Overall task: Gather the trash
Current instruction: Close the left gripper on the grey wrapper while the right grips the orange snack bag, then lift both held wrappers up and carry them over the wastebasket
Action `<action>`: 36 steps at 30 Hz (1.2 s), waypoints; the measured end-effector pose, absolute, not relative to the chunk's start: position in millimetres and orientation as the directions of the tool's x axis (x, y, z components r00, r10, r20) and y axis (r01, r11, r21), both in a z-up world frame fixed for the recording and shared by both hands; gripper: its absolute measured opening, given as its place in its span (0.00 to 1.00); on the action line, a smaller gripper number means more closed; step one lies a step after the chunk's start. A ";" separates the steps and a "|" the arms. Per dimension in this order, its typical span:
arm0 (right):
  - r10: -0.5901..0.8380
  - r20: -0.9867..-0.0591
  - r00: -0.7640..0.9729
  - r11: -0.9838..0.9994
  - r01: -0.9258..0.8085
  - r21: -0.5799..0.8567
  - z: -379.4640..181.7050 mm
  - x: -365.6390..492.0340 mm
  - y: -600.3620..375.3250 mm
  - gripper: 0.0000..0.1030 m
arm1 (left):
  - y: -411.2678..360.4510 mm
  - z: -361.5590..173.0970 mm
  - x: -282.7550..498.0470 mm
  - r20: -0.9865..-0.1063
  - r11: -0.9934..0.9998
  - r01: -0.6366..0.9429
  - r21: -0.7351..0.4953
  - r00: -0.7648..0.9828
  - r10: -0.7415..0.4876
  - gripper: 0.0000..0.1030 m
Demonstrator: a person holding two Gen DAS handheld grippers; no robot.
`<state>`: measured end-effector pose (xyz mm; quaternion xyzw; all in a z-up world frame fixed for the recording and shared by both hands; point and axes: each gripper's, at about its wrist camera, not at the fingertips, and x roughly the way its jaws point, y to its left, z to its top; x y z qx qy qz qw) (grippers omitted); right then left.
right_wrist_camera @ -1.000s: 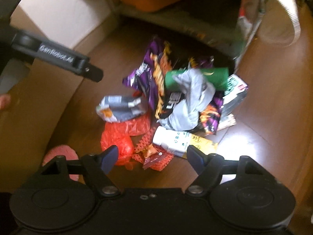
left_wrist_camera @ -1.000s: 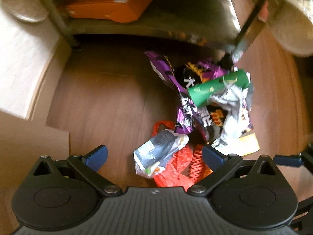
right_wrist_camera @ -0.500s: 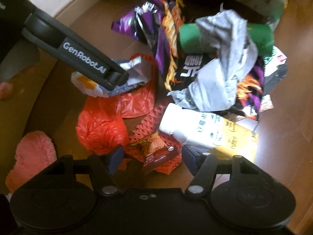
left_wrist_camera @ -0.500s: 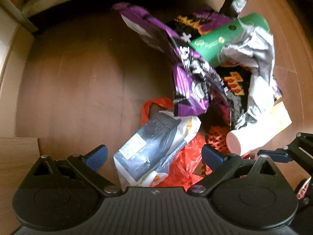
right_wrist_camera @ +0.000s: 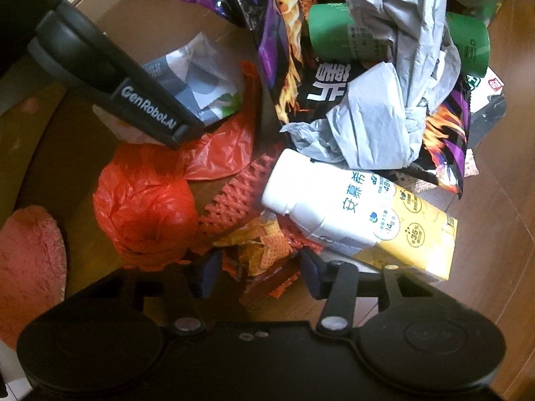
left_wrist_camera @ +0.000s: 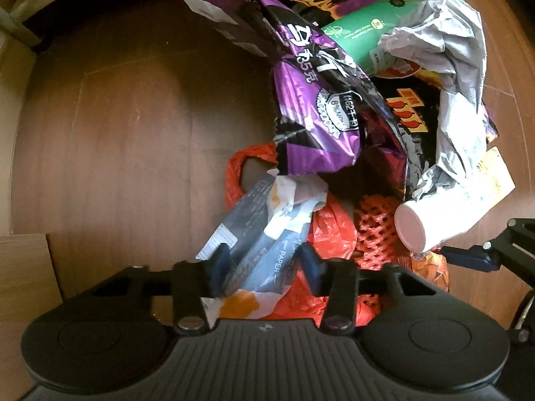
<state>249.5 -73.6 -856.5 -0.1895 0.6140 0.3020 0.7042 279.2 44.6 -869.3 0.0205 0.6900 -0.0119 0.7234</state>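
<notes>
A heap of trash lies on the wooden floor [left_wrist_camera: 117, 133]. My left gripper [left_wrist_camera: 265, 260] points down and its jaws are closing on a blue-grey paper wrapper [left_wrist_camera: 267, 234], which is crumpled between the pads. My right gripper [right_wrist_camera: 259, 267] is closing too, its pads against a small orange snack wrapper [right_wrist_camera: 264, 250]. Beside that lie a white and yellow bottle [right_wrist_camera: 351, 214], a red foam net [right_wrist_camera: 234, 197] and a red plastic bag [right_wrist_camera: 143, 207]. Farther off are a purple crisp bag [left_wrist_camera: 317, 107], a green tube [left_wrist_camera: 367, 30] and a crumpled grey bag [right_wrist_camera: 384, 100].
A pink fluffy slipper [right_wrist_camera: 26, 254] lies on the floor left of the heap. A pale board [left_wrist_camera: 23, 267] stands at the left edge. The left gripper's black finger [right_wrist_camera: 147, 113] crosses the right wrist view. Bare floor stretches left of the pile.
Both grippers have come down onto the heap and narrowed their jaws. The left now pinches the paper wrapper, which has bunched up; the right has closed in around the orange wrapper.
</notes>
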 end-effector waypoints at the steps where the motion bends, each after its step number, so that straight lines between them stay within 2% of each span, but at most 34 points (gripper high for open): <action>1: 0.189 -0.980 0.068 0.745 -0.660 0.098 -856.9 247.7 -73.9 0.41 | 44.9 -869.7 279.3 -0.999 0.999 0.044 0.013 0.049 0.011 0.35; 2: 0.191 -0.979 0.071 0.747 -0.657 0.099 -855.9 247.1 -74.5 0.40 | 44.7 -868.0 278.6 -0.999 0.999 0.044 0.014 0.053 0.012 0.34; 4: 0.197 -0.978 0.074 0.753 -0.650 0.102 -852.9 246.4 -75.9 0.38 | 44.5 -864.2 282.4 -0.999 0.999 0.041 0.017 0.052 0.015 0.22; 10: 0.211 -0.975 0.075 0.775 -0.620 0.120 -830.6 239.7 -84.3 0.34 | 43.5 -837.9 278.7 -0.998 1.000 0.026 0.005 0.064 0.003 0.08; 11: 0.213 -0.974 0.076 0.777 -0.617 0.122 -825.6 238.0 -86.3 0.17 | 42.7 -834.8 278.6 -0.998 1.000 0.027 0.009 0.068 0.007 0.08; 13: 0.208 -0.975 0.073 0.785 -0.608 0.122 -815.6 237.1 -90.1 0.17 | 43.7 -829.0 279.4 -0.998 1.000 0.020 -0.001 0.070 -0.002 0.06; 25: 0.258 -0.957 0.136 0.829 -0.540 0.147 -762.8 240.1 -111.2 0.16 | 59.0 -777.7 269.9 -0.993 0.997 -0.076 -0.031 0.114 -0.022 0.05; 29: 0.270 -0.949 0.162 0.846 -0.511 0.153 -728.5 241.1 -117.5 0.16 | 66.5 -740.4 268.3 -0.991 0.992 -0.114 -0.053 0.127 -0.039 0.05; 36: 0.291 -0.938 0.187 0.866 -0.468 0.175 -644.2 241.1 -125.4 0.16 | 70.8 -641.5 275.9 -0.981 0.983 -0.162 -0.089 0.182 -0.059 0.04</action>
